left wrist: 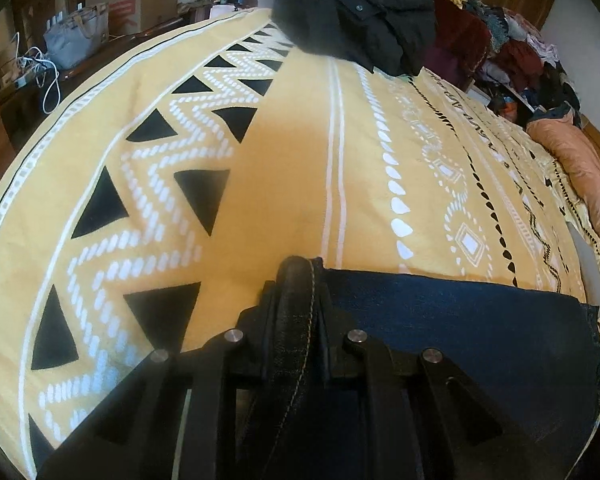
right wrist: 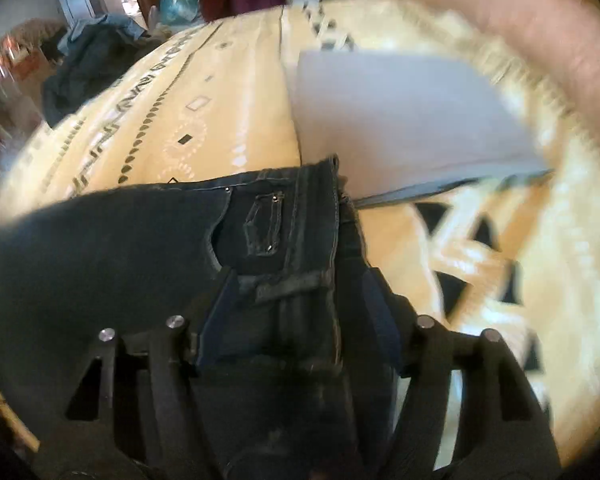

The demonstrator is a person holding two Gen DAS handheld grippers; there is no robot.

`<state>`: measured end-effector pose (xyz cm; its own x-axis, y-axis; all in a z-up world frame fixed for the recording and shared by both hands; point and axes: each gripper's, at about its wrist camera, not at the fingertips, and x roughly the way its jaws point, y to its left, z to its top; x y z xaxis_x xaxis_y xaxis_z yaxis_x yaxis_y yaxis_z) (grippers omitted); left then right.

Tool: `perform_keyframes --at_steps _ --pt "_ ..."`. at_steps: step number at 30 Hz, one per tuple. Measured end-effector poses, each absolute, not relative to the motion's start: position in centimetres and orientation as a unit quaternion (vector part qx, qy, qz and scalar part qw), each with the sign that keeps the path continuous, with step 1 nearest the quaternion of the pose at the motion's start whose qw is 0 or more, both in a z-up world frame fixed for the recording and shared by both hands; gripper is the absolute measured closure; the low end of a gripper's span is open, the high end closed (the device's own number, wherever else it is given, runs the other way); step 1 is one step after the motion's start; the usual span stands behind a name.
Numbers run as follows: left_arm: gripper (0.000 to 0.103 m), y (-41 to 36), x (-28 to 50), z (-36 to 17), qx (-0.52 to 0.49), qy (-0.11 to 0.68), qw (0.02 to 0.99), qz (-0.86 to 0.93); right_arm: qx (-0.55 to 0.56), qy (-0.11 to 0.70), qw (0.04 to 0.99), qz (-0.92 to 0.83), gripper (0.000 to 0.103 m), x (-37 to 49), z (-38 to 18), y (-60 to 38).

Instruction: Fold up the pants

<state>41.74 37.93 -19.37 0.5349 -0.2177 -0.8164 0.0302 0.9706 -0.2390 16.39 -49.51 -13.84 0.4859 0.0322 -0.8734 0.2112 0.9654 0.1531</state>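
Left gripper clamped on jeans seam | right gripper part-open astride waistband, not pinching | denim heavy, limp; grab thick seams

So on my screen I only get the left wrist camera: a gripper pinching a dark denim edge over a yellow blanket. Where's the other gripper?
Observer: The right gripper straddles the waistband of the jeans, jaws apart, a belt loop between them.
Operator: Which side of the jeans faces up there?
Observer: The front: a small coin pocket with rivets shows just beyond the gripper.
Operator: Anything beside that end?
Observer: A flat grey sheet lies on the blanket, by the waistband's corner.
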Motion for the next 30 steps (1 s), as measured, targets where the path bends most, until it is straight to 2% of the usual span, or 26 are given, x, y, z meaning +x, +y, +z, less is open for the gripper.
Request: perform_keyframes --at_steps 5,12,13,14,15,19,24,30 --pt "0.086 37.8 41.8 -19.3 -0.097 0.479 0.87 -0.07 0.092 0.513 0.852 -0.039 0.039 22.6 -15.3 -49.9" --pt "0.086 37.6 41.7 -19.4 -0.088 0.482 0.869 -0.066 0.056 0.555 0.83 -0.014 0.042 26.4 -19.3 -49.8" --pt "0.086 37.6 41.6 -19.3 -0.089 0.479 0.871 -0.068 0.064 0.553 0.831 -0.012 0.047 26.4 -19.5 -50.2" --pt "0.087 37.5 41.5 -19.1 -0.088 0.477 0.872 -0.066 0.073 0.551 0.831 -0.007 0.077 26.4 -19.6 -50.4" --pt "0.087 37.5 41.2 -18.7 -0.09 0.472 0.874 -0.069 0.092 0.547 0.832 0.003 0.091 26.3 -19.4 -50.7" --pt "0.087 37.8 39.3 -15.1 -0.108 0.422 0.897 -0.074 0.128 0.49 0.862 0.025 0.092 23.7 -15.6 -51.0" --pt "0.087 38.1 32.7 -8.2 -0.143 0.323 0.93 -0.101 0.148 0.42 0.893 0.065 0.092 17.5 -8.9 -50.6" --pt "0.087 40.6 23.5 -5.9 -0.192 0.264 0.94 -0.095 0.118 0.413 0.897 0.102 0.092 8.8 -4.6 -49.2"
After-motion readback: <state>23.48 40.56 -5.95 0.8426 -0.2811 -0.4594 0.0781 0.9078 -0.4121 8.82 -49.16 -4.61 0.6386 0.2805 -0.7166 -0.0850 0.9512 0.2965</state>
